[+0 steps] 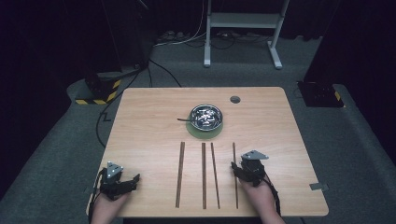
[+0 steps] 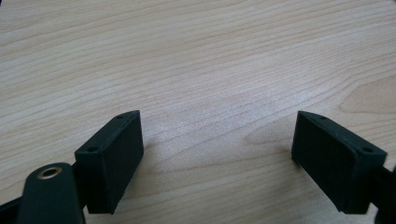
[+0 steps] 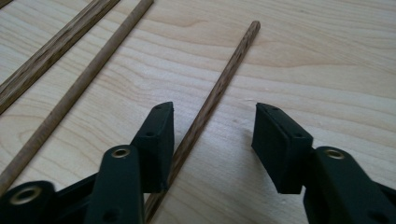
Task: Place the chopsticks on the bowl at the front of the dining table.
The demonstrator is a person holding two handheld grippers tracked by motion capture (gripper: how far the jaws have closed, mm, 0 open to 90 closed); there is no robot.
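Several long brown wooden sticks lie side by side on the wooden table [image 1: 140, 121], pointing away from me. My right gripper [image 1: 236, 167] is low over the near part of the rightmost stick [image 1: 234, 158]. In the right gripper view that stick [image 3: 219, 88] runs between the jaws of the right gripper [image 3: 212, 135], close beside the left pad [image 3: 156, 140] and well apart from the other pad, so the jaws are open. My left gripper [image 1: 132, 182] rests at the table's near left corner, and the left gripper [image 2: 217, 149] is open over bare wood.
A metal bowl [image 1: 206, 116] with pale pieces in it stands on a green mat [image 1: 205, 133] past the sticks at mid table. Two more sticks [image 3: 88, 74] lie left of my right jaws. A grey hole cover [image 1: 235, 99] sits near the far edge.
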